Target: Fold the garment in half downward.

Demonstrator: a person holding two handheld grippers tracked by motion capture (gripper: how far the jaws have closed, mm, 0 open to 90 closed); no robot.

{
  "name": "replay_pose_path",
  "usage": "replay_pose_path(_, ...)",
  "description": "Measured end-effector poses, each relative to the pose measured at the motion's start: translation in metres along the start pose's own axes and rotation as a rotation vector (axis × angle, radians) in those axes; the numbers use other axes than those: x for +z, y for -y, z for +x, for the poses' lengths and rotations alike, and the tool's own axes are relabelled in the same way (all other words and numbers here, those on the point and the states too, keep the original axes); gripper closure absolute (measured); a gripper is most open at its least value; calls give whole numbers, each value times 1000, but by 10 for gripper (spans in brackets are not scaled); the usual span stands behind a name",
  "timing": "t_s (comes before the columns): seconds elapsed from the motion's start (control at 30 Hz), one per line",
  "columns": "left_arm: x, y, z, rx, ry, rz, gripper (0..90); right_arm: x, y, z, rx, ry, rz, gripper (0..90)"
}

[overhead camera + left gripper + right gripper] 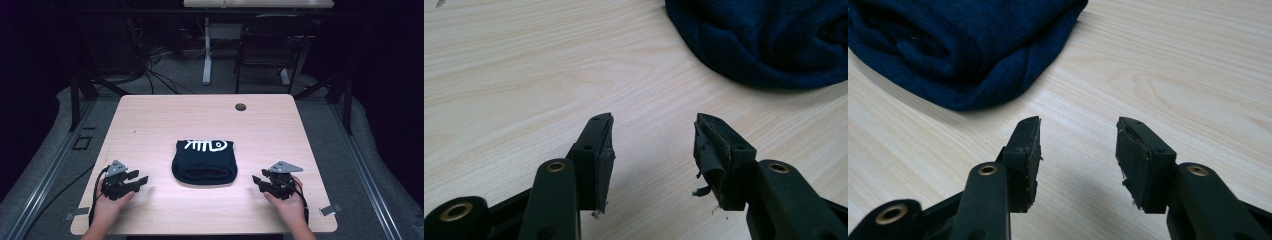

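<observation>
Table [150, 120] first – my view's far edge dark, background murky. Folded navy shirt [204, 161] mid-table, white print half hidden in fold. Left gripper [141, 178], right gripper [256, 180] flank it, apart – jaws wide, nothing between.

A lab: dark frame struts [80, 92], loose floor cables [150, 62], bare wooden table [150, 125].

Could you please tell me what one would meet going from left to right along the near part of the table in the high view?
The left gripper, black and open in the person's left hand, → the folded dark navy garment with a white print → the right gripper, black and open in the right hand.
</observation>
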State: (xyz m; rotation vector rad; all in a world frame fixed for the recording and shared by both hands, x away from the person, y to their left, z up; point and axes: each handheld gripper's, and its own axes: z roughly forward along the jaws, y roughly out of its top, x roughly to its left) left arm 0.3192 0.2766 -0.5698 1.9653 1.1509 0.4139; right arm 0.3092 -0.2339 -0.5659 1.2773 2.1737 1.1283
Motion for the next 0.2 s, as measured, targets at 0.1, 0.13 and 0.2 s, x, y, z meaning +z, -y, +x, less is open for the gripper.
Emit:
replay_pose_path(0.1, -1, 0, 1, -9, -5, -6, 500, 0, 1, -1, 5, 7, -4, 514)
replay_pose_path(0.13, -1, 1, 1, -10, -4, -8, 498, 0, 1, -2, 6, 9, -6, 512)
replay_pose_path(0.2, -1, 0, 1, -6, -2, -6, 496, 0, 1, -2, 8, 14, -8, 509)
